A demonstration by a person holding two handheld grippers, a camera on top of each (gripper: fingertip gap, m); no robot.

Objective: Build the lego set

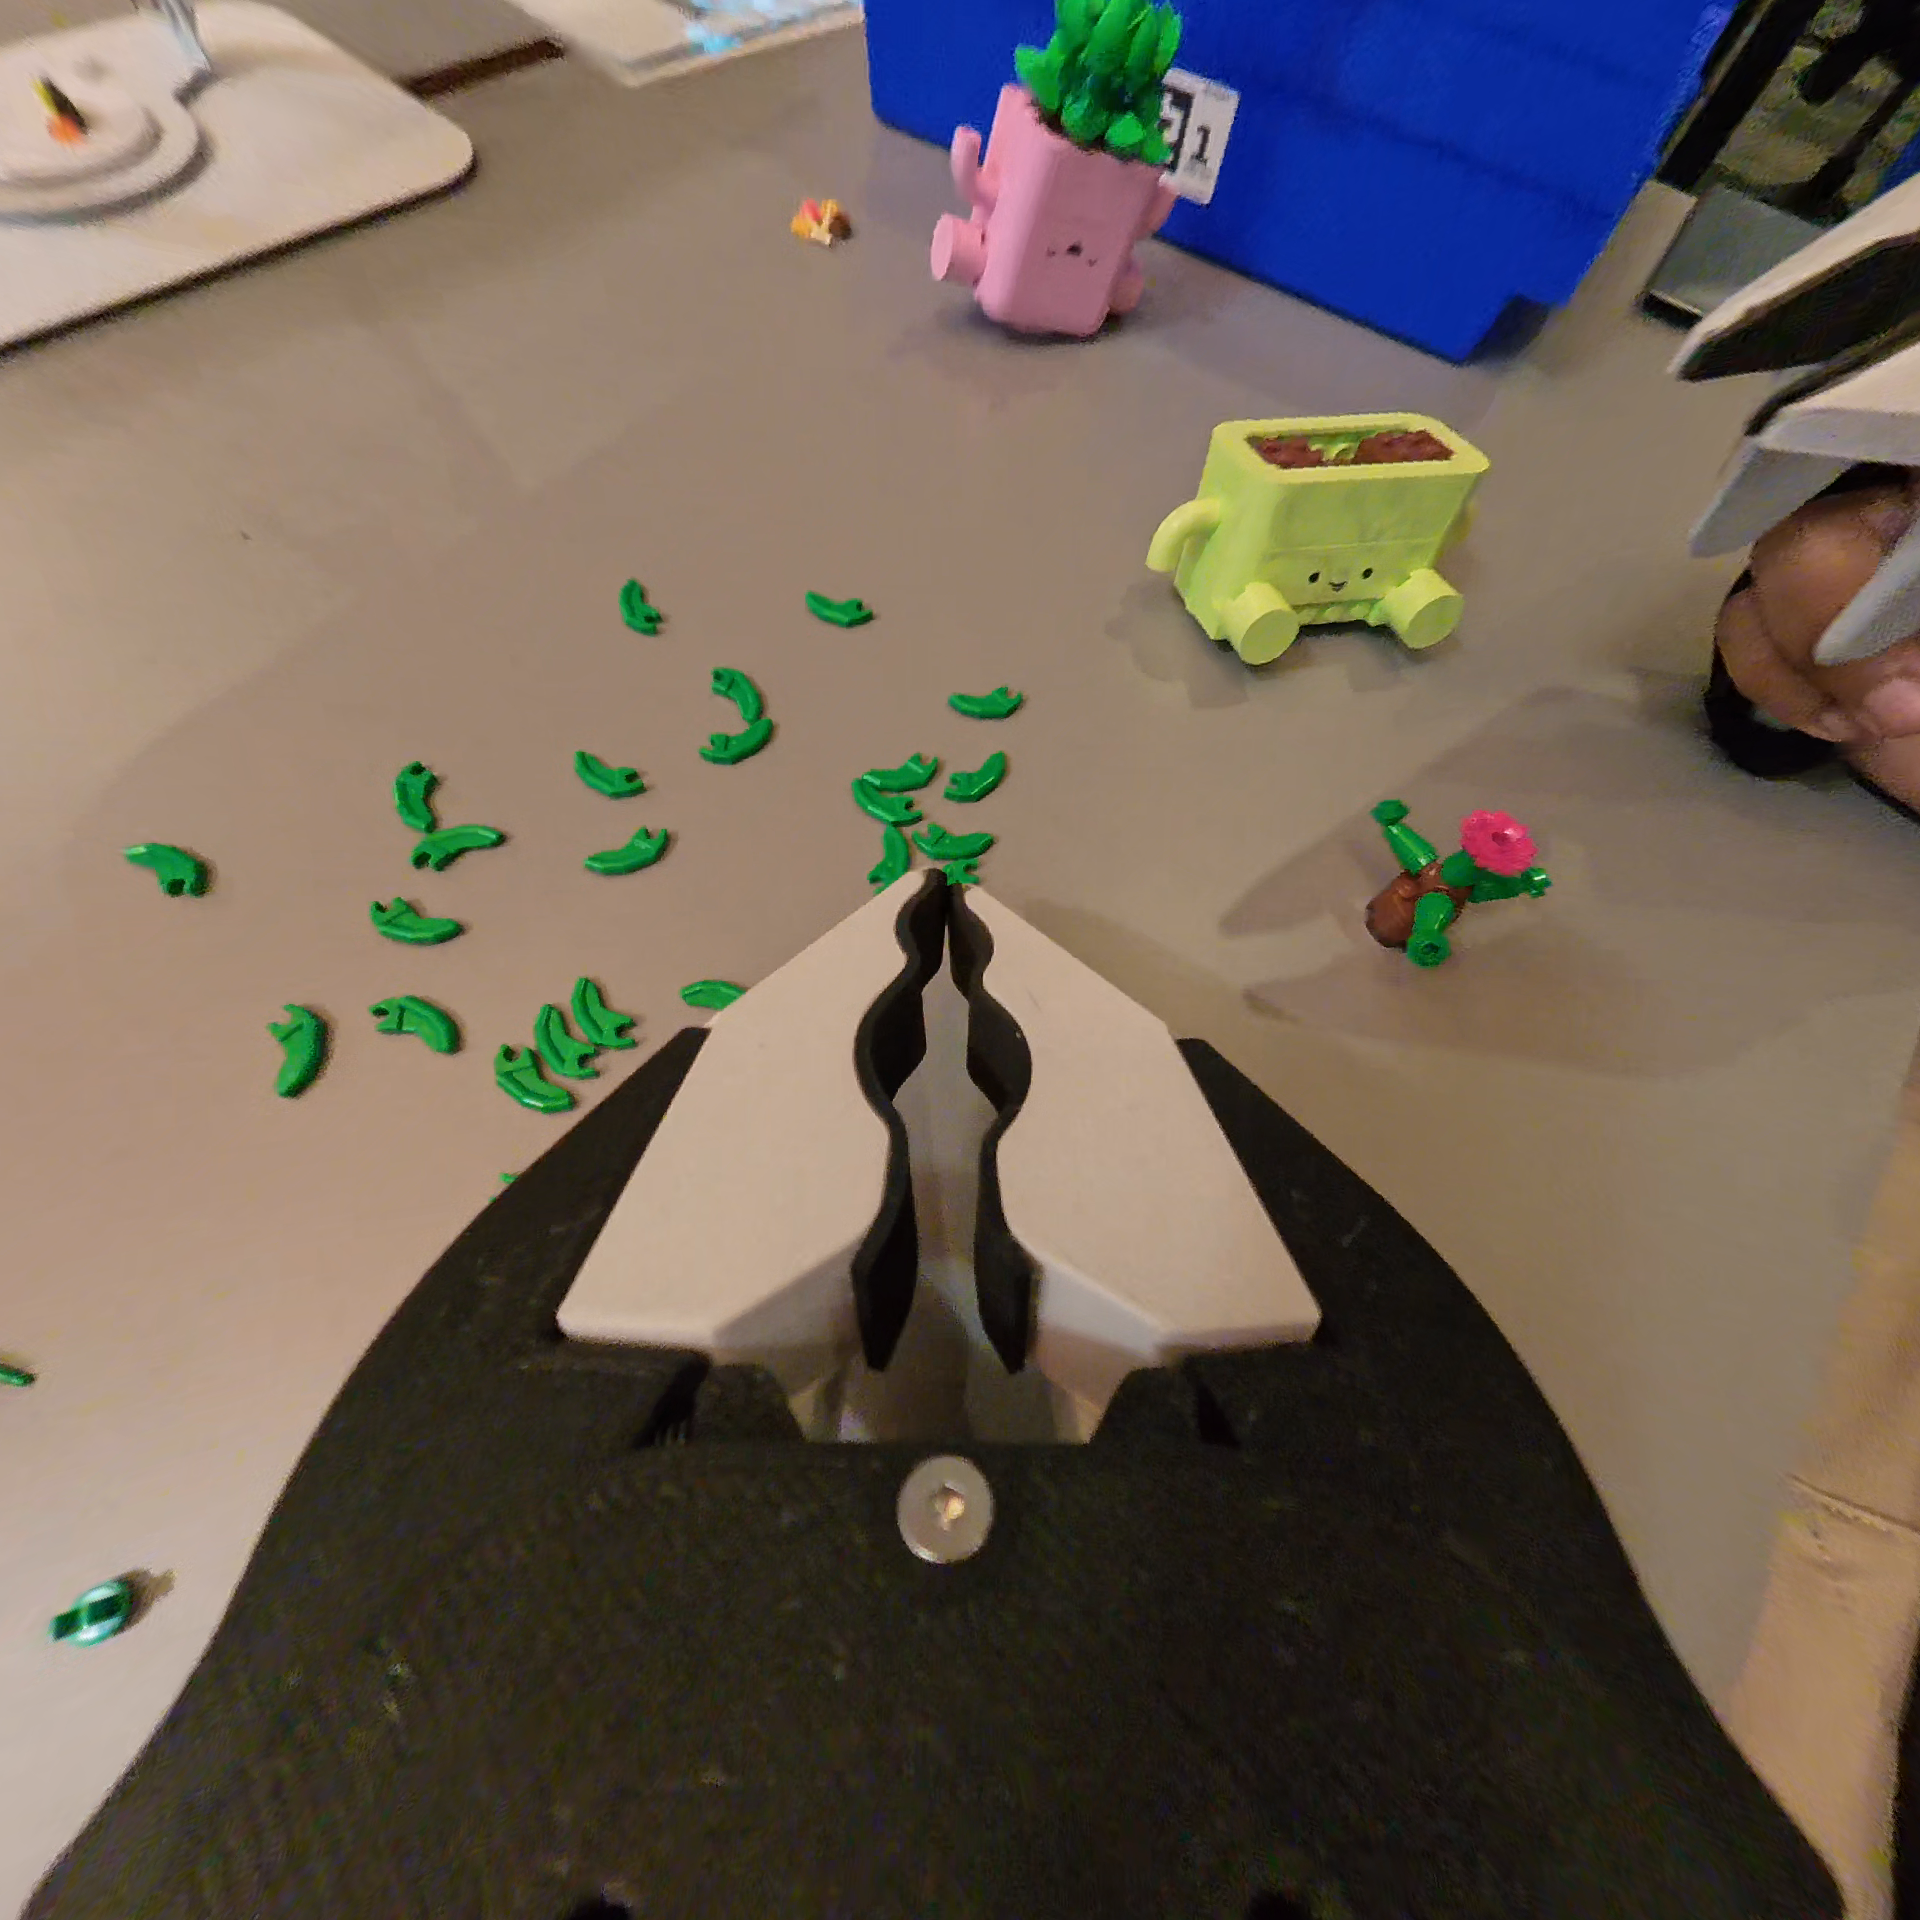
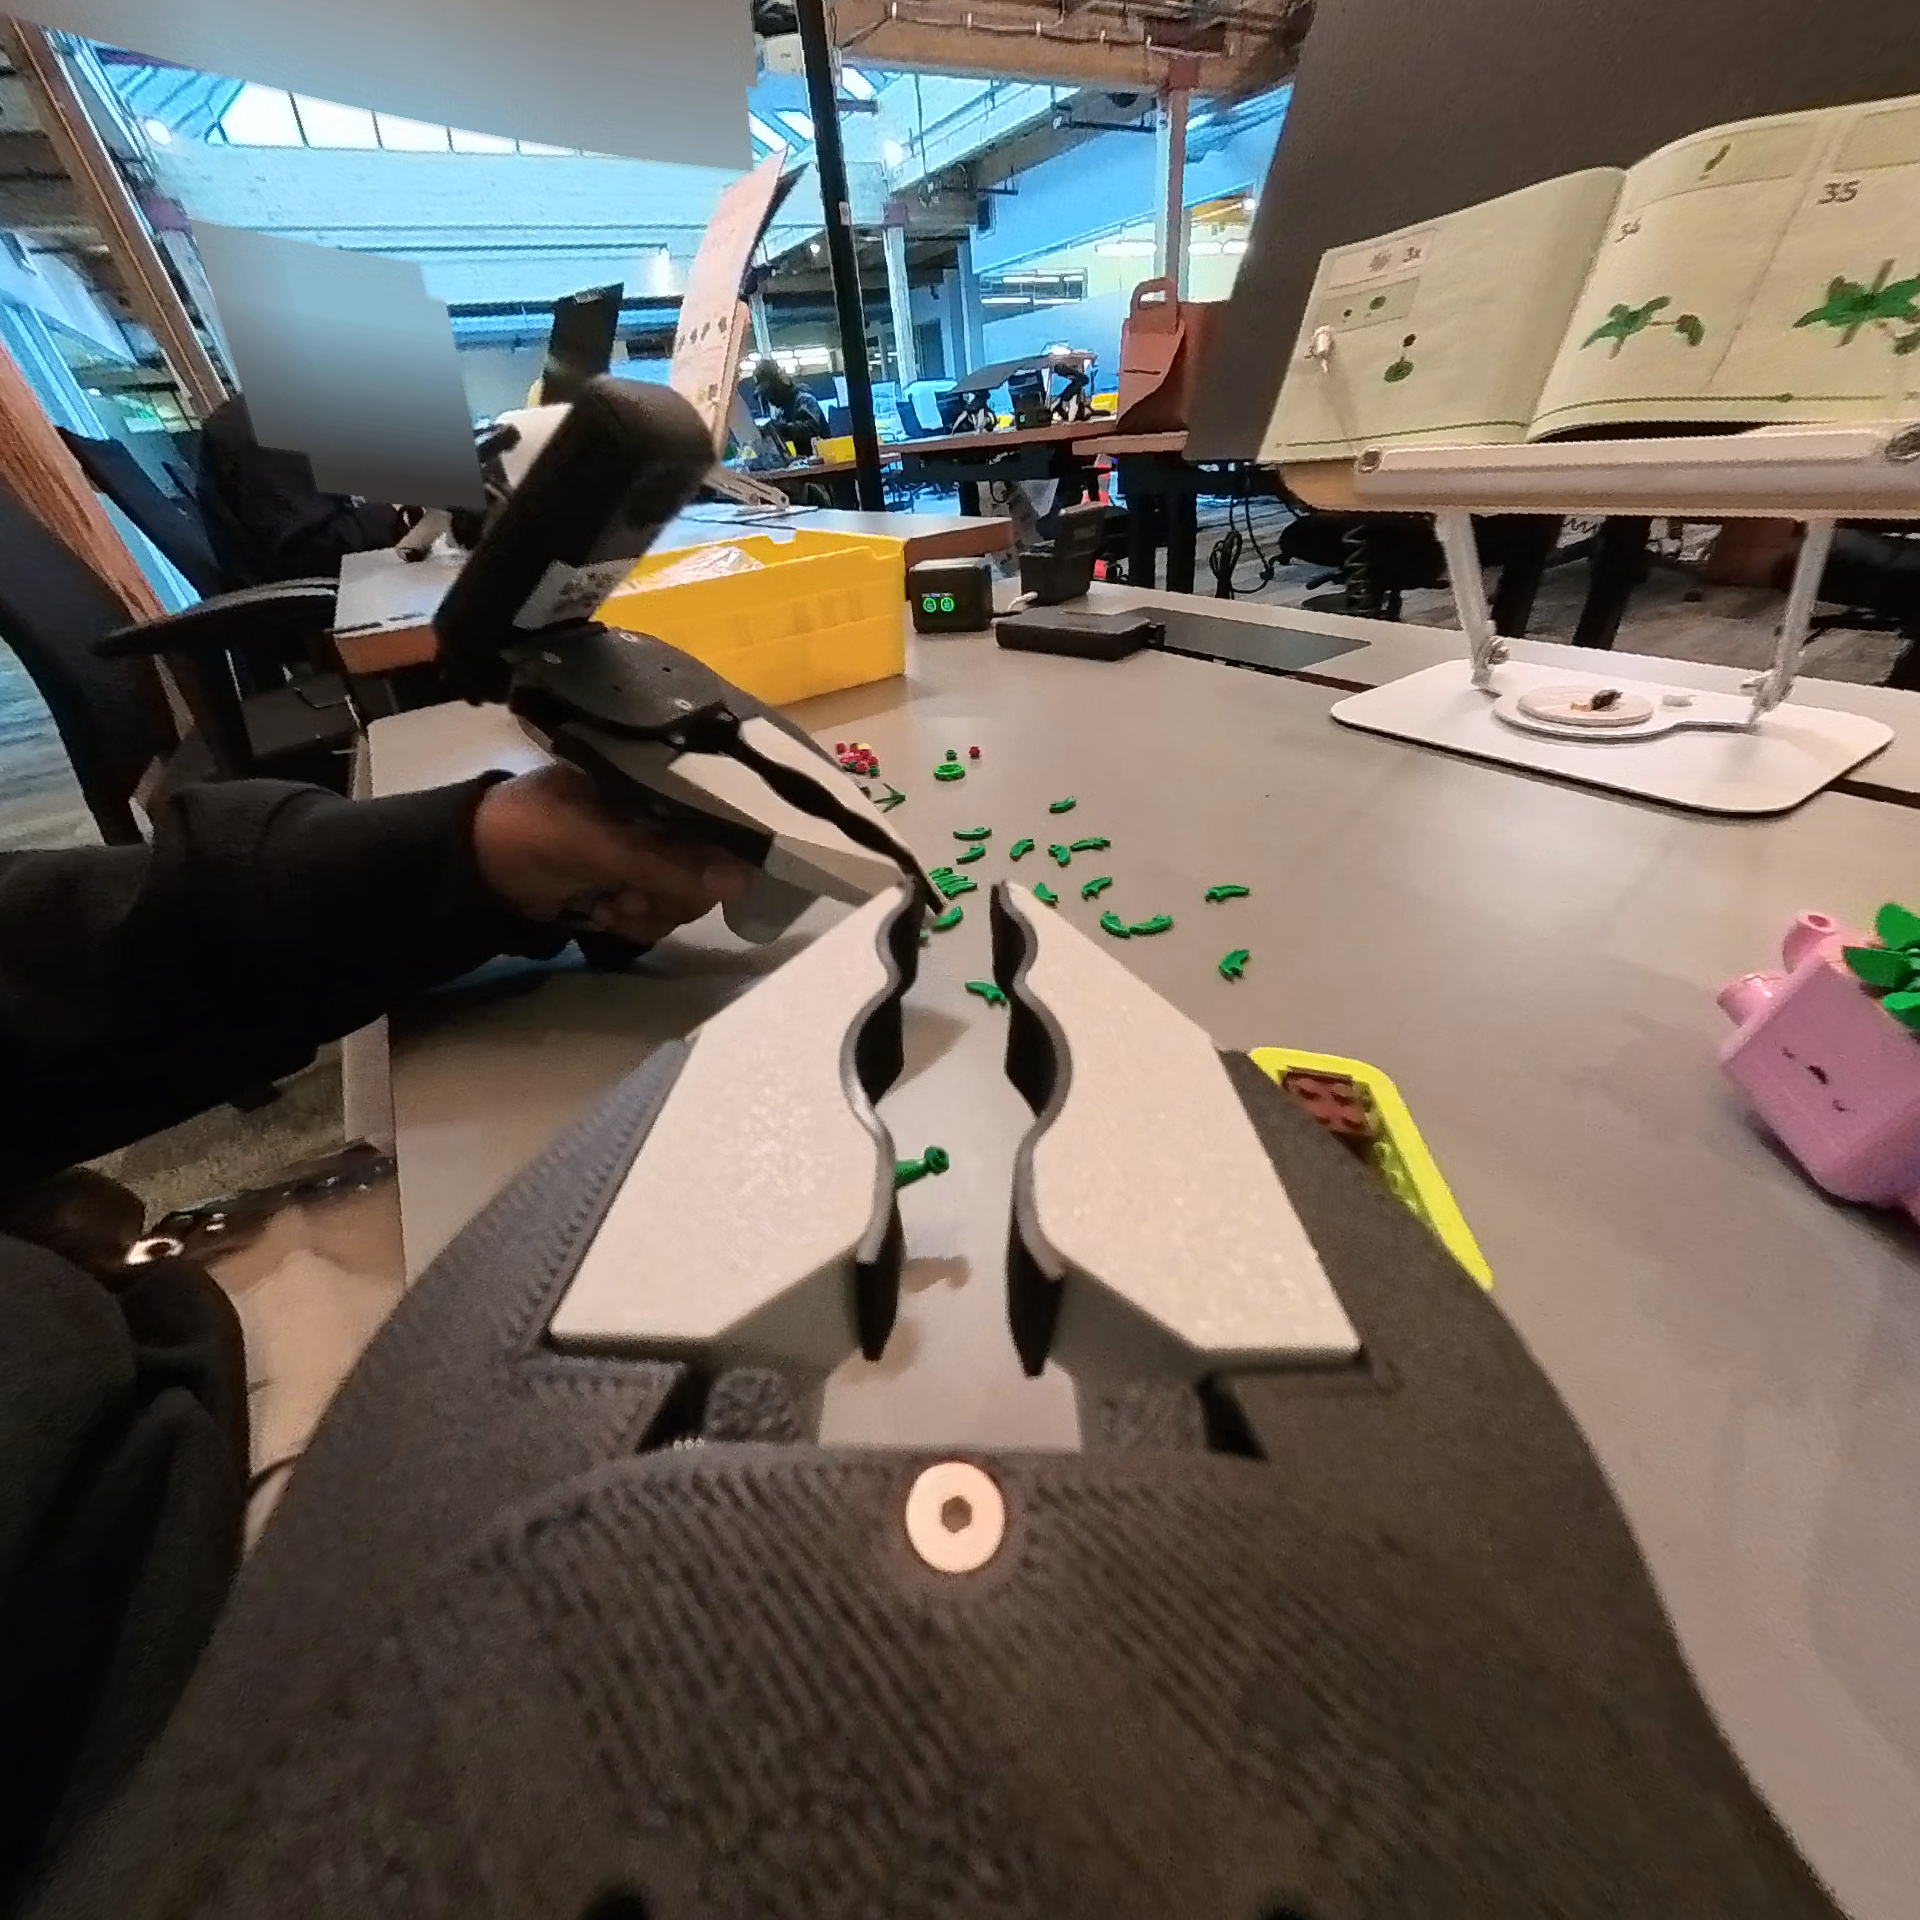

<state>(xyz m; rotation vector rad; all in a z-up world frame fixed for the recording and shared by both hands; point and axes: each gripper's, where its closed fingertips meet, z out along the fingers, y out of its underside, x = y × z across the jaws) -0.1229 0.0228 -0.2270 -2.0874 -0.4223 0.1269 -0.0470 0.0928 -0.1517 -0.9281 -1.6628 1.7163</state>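
Many green leaf pieces point(image 1: 623, 852) lie scattered on the grey table point(image 1: 520, 468); they also show in the right wrist view point(image 2: 1091, 888). My left gripper point(image 1: 940, 883) is shut, its tips down at a small cluster of leaves point(image 1: 914, 800); it also shows in the right wrist view point(image 2: 928, 902). My right gripper point(image 2: 951, 904) is open and empty above the table, and shows at the right edge of the left wrist view point(image 1: 1818, 364). A lime pot point(image 1: 1330, 530) with brown soil, a pink pot point(image 1: 1049, 239) with green leaves, and a small stem with a pink flower point(image 1: 1444, 883) stand to the right.
A blue bin point(image 1: 1403, 156) stands behind the pink pot. An open instruction book point(image 2: 1662, 291) rests on a white stand point(image 2: 1610, 727). A yellow bin point(image 2: 769, 613) is at the far edge. Small red pieces point(image 2: 857, 756) and a green ring point(image 1: 94, 1616) lie on the table. Spacing between my two grippers at the tips: around 12 cm. From my right tips it is roughly 9 cm to the lime pot point(image 1: 1330, 530); from my left, 15 cm.
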